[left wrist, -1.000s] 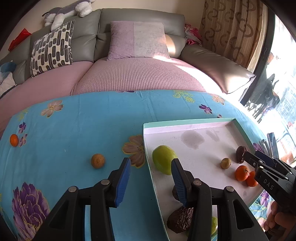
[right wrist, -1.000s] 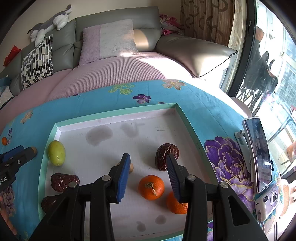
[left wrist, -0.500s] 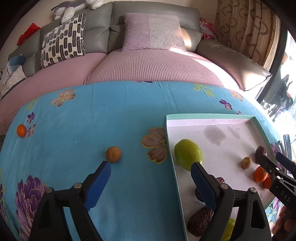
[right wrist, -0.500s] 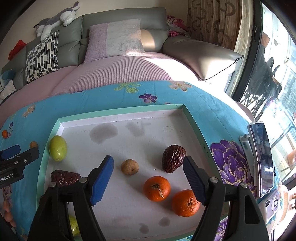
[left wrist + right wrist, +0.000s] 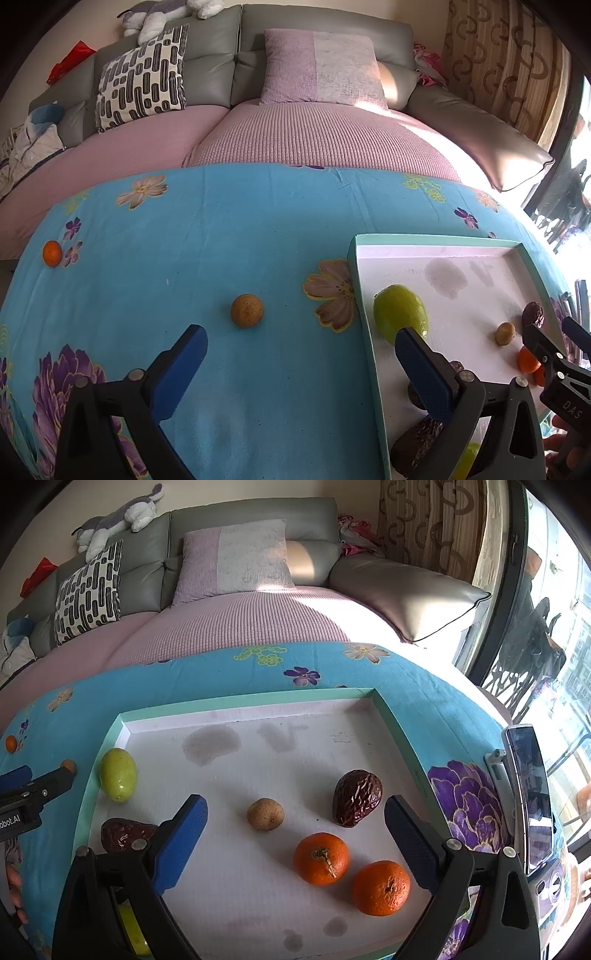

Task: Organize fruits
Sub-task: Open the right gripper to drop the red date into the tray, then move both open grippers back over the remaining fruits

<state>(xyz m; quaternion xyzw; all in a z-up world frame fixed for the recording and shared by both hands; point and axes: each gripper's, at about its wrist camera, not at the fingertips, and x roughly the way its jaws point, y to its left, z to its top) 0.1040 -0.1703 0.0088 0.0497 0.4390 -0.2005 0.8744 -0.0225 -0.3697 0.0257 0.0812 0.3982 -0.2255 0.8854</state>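
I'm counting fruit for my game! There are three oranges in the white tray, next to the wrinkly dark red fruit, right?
Not quite. Only two oranges lie in the white tray, next to the wrinkly dark red fruit, as the right wrist view shows. A third orange sits outside the tray, on the blue cloth.

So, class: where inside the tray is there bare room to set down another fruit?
The tray's far half, beyond the green fruit and dark date, is bare. The near right corner is crowded by two oranges.
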